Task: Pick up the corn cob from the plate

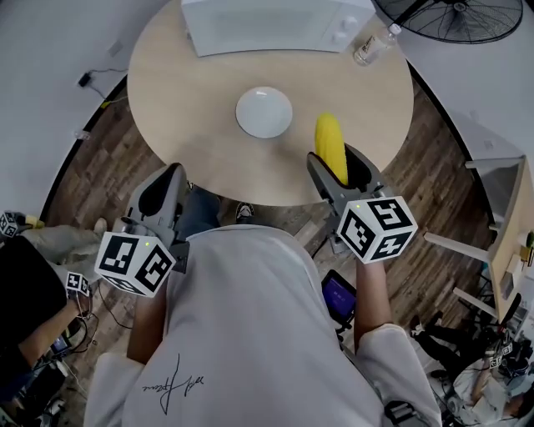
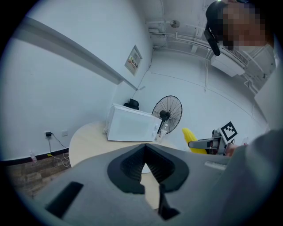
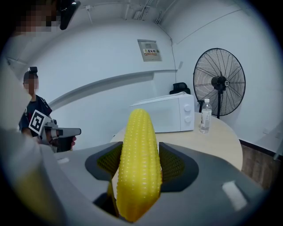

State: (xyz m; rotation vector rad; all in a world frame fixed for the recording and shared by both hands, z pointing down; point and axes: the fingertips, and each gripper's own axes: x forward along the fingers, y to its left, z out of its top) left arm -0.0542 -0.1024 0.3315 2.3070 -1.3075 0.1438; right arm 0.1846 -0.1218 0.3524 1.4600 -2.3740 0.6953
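Observation:
A yellow corn cob (image 1: 330, 148) (image 3: 138, 163) stands upright between the jaws of my right gripper (image 1: 340, 171) (image 3: 139, 165), which is shut on it and raised over the table's near edge, right of the plate. The white plate (image 1: 264, 112) lies bare in the middle of the round table (image 1: 188, 100). My left gripper (image 1: 161, 196) (image 2: 146, 170) hangs off the table's near left edge, jaws closed together with nothing between them. In the left gripper view the corn cob (image 2: 191, 139) shows at the right, held by the other gripper.
A white microwave (image 1: 271, 22) (image 3: 166, 112) stands at the table's far side with a clear water bottle (image 1: 371, 43) (image 3: 204, 116) to its right. A black floor fan (image 1: 459, 17) (image 3: 219, 81) stands beyond the table. Another person (image 3: 35, 110) stands at the left.

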